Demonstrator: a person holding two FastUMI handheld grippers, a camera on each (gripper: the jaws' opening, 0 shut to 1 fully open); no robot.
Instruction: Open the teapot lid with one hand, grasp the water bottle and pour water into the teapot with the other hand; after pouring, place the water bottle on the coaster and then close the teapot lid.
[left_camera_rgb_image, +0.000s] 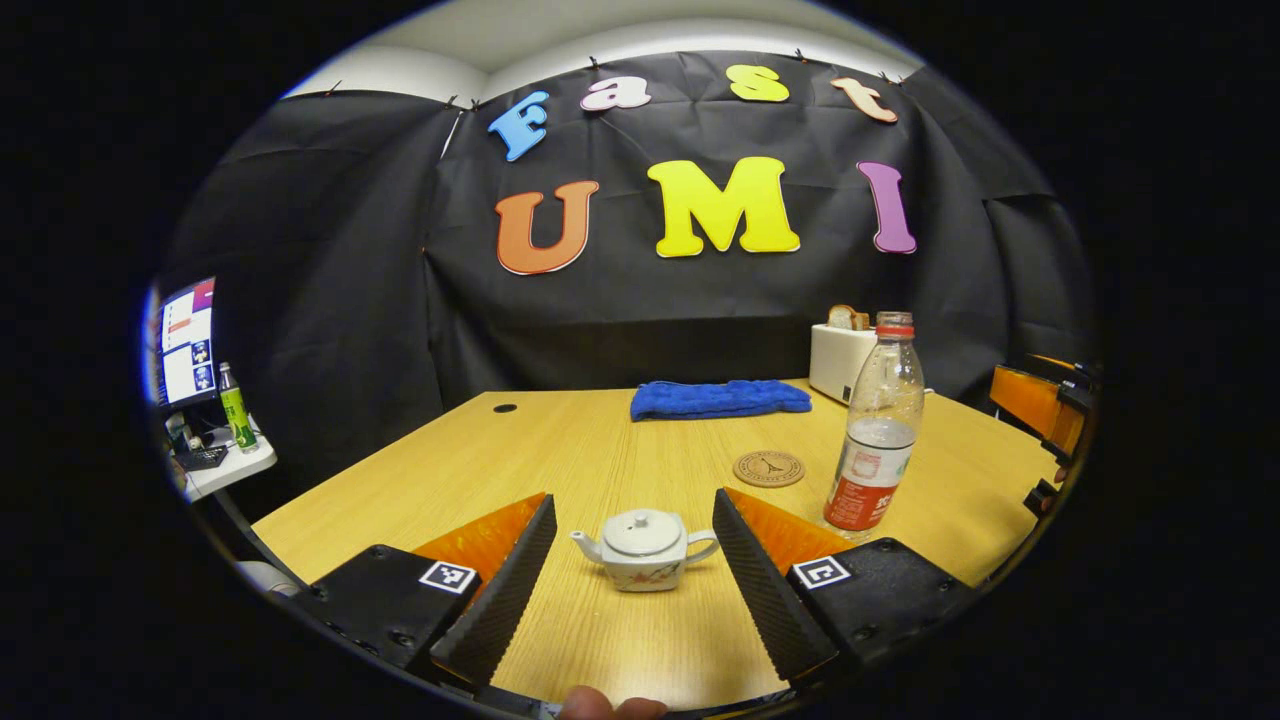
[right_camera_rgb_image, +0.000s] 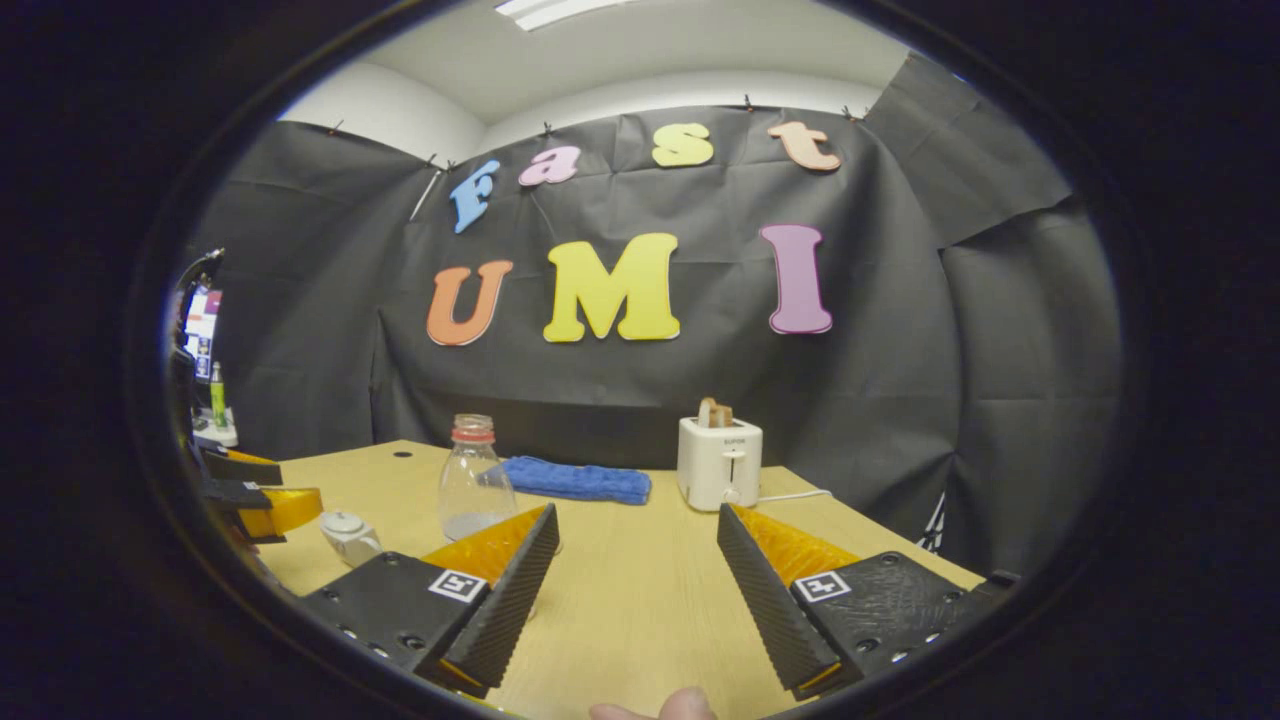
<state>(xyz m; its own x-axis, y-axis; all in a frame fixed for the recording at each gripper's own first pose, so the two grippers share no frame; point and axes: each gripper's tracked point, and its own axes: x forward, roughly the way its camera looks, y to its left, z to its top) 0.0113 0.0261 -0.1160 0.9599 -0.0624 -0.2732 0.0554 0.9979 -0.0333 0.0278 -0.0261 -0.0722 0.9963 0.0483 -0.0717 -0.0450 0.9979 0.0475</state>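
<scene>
The small white teapot (left_camera_rgb_image: 643, 549) stands upright with its lid (left_camera_rgb_image: 642, 531) on, near the front edge of the wooden table (left_camera_rgb_image: 560, 440), spout pointing left in the left gripper view. It sits between the fingers of the left gripper (left_camera_rgb_image: 634, 585), which are spread wide on either side and touch nothing. Just right of it and a little farther back stands the water bottle (left_camera_rgb_image: 875, 425), upright, red cap on, partly filled. The round coaster (left_camera_rgb_image: 768, 468) lies flat just left of the bottle's base, apart from it. Toward the far edge a folded blue towel (left_camera_rgb_image: 718, 399) lies flat, and a white toaster (left_camera_rgb_image: 838, 360) holding bread stands at the far right corner.

In the right gripper view the right gripper (right_camera_rgb_image: 636, 590) is also spread wide over bare table, gripping nothing; the bottle (right_camera_rgb_image: 474, 483) stands beyond its left finger, and the teapot (right_camera_rgb_image: 350, 536) shows farther left.
</scene>
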